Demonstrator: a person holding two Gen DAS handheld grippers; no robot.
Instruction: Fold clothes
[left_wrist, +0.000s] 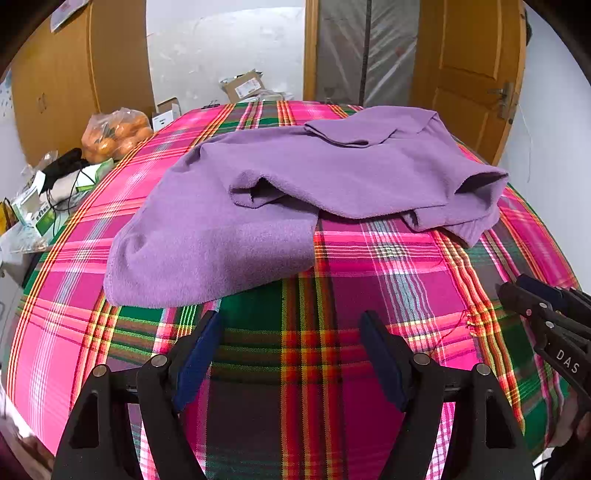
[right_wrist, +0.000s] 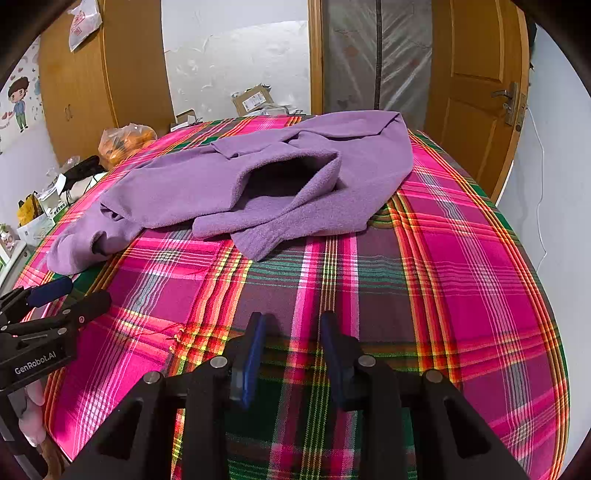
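Note:
A purple fleece garment (left_wrist: 258, 192) lies crumpled on the pink plaid tablecloth (left_wrist: 369, 288), one sleeve spread toward the near left and a cuff gaping at the right. My left gripper (left_wrist: 290, 321) hovers just short of the sleeve's near edge, jaws wide open and empty. In the right wrist view the same garment (right_wrist: 295, 192) lies further off, its hem opening facing me. My right gripper (right_wrist: 293, 321) stands partly open over bare plaid cloth (right_wrist: 461, 295) with nothing between its blue pads. Each gripper shows at the other view's edge: the right gripper (left_wrist: 517, 288) and the left gripper (right_wrist: 81, 295).
A bag of oranges (left_wrist: 114, 134), a black cable and small boxes (left_wrist: 40, 206) crowd the left side beyond the table. Cardboard boxes (left_wrist: 243, 86) sit on the floor behind. A wooden door (left_wrist: 469, 66) stands at the right, a wardrobe (left_wrist: 55, 81) at the left.

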